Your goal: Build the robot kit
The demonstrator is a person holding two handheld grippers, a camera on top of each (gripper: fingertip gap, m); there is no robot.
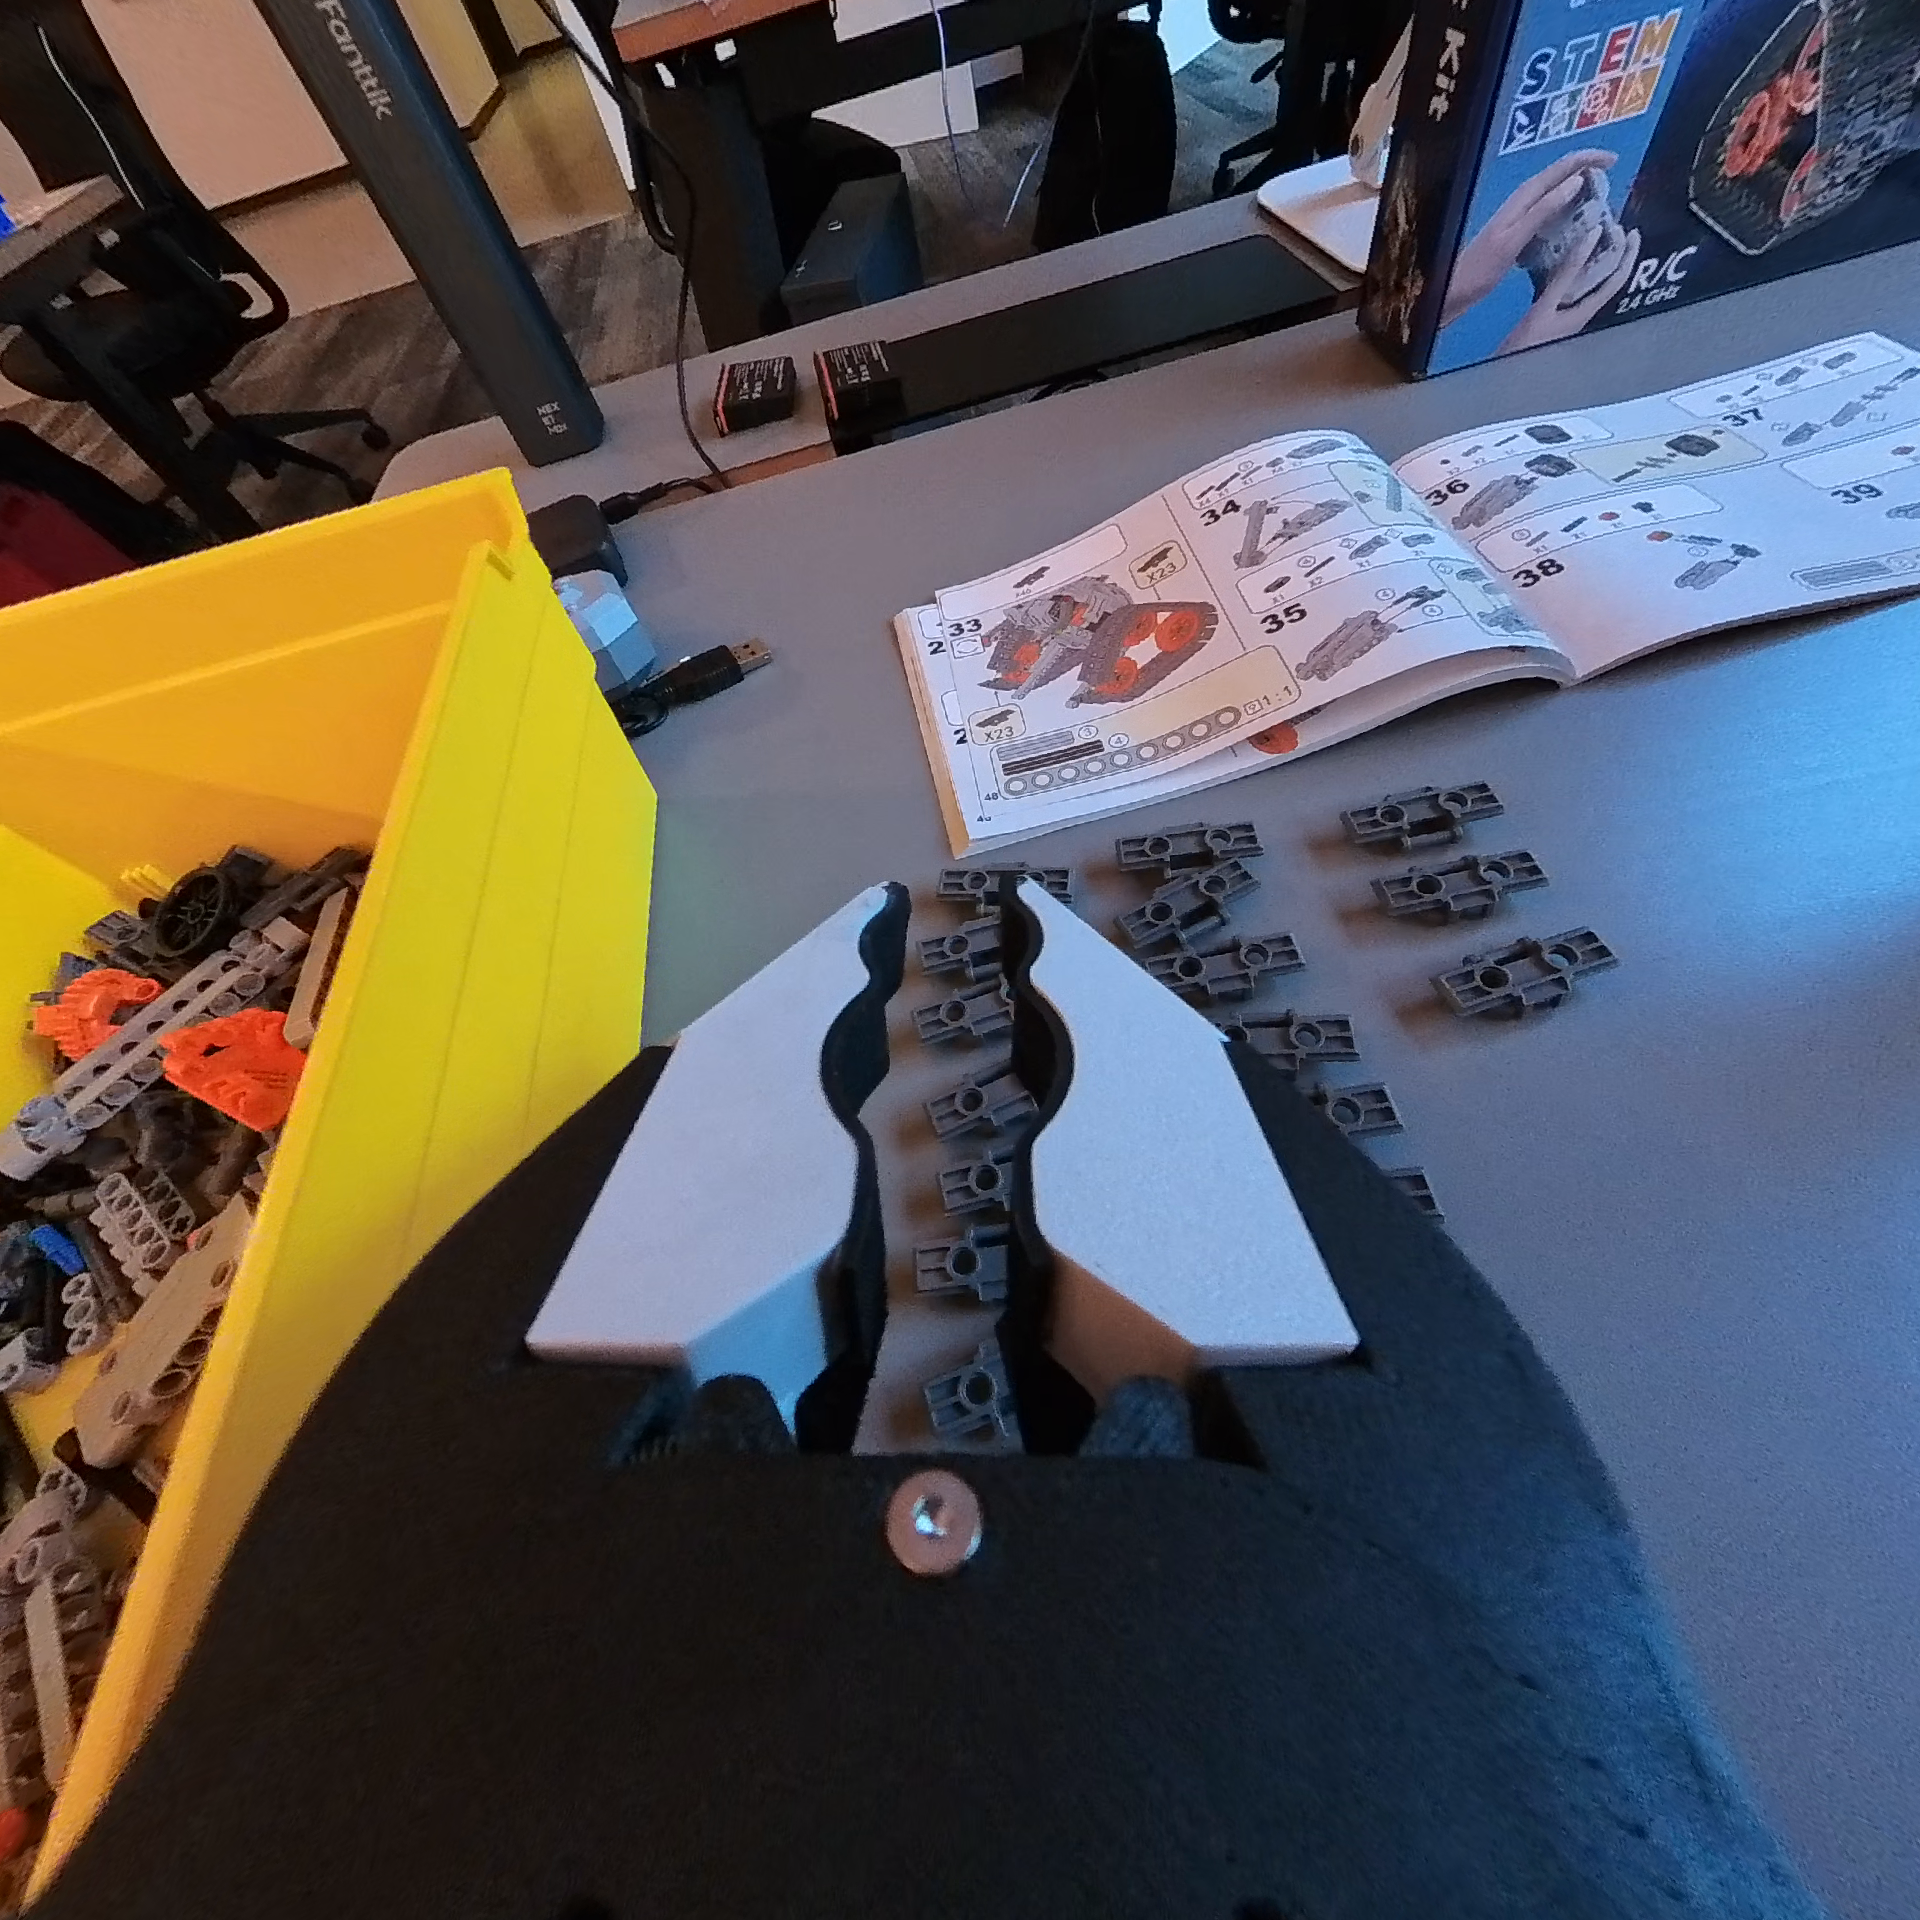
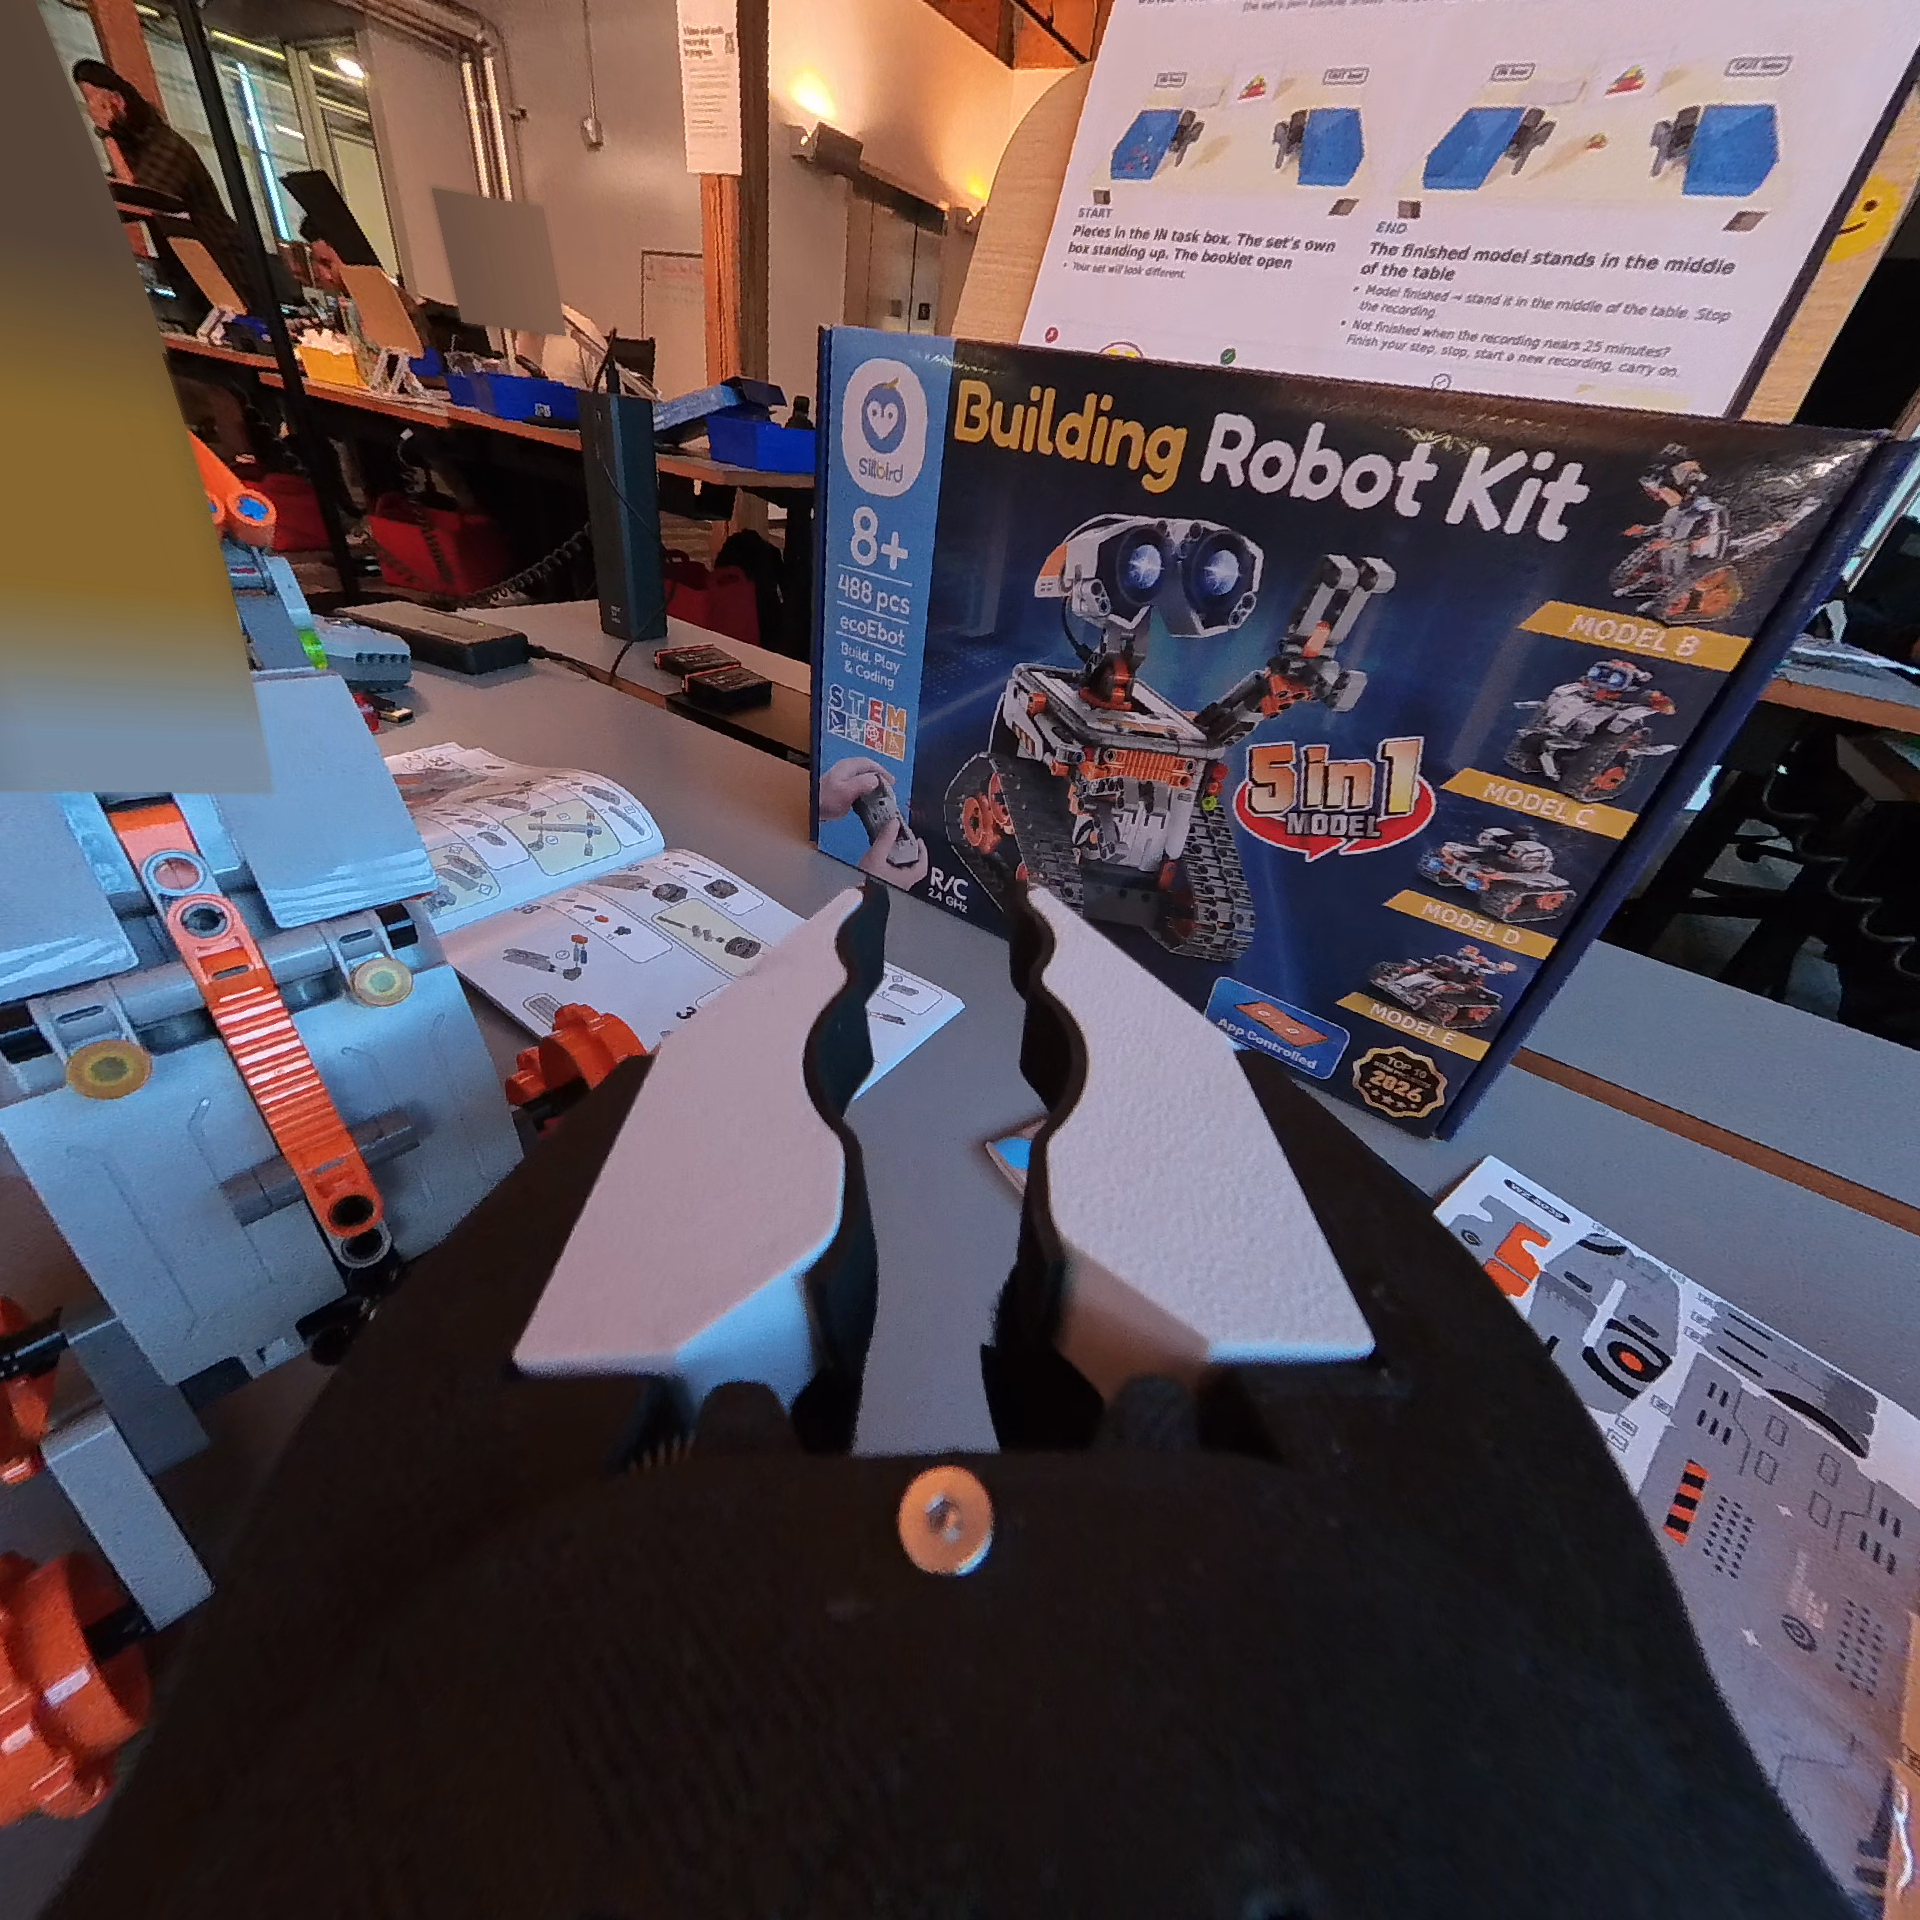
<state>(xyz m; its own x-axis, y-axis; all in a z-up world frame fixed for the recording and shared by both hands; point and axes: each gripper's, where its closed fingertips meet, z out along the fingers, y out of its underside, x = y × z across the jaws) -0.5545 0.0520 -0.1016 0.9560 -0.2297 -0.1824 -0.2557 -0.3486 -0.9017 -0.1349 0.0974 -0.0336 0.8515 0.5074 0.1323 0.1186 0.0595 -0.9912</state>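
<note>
Left tongs hung slightly parted, empty, over rows of grey track links at centre frame, columns running along the fingers. Right tongs parted, empty, above bare counter; part-built model at left.

Empty tongs above track links
</note>
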